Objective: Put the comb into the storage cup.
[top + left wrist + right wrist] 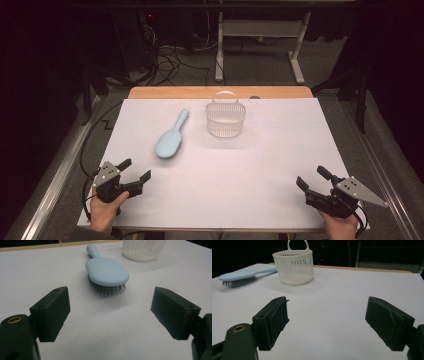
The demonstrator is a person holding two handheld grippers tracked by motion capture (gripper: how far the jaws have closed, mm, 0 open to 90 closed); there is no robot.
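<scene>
While both grippers sit at near table edge, hairbrush (pixel 171 139) lies bristles down on white table (pixel 280 165), just left of white basket (pixel 225 118), apart from it, handle toward far edge. Left gripper (pixel 135 170) nearest hairbrush, short of its head, jaws wide, empty. Right gripper (pixel 311 179) well apart from hairbrush, jaws wide, empty.

We see a white surface (pixel 280 165) lit brightly from above, with a strip of pale wood (pixel 220 92) along its far edge. Beyond it the grey floor (pixel 260 67) carries a tangle of black cables (pixel 167 62) and the white legs of another desk (pixel 297 55). The room behind falls into darkness; what may be shelving there is too dim to tell.
</scene>
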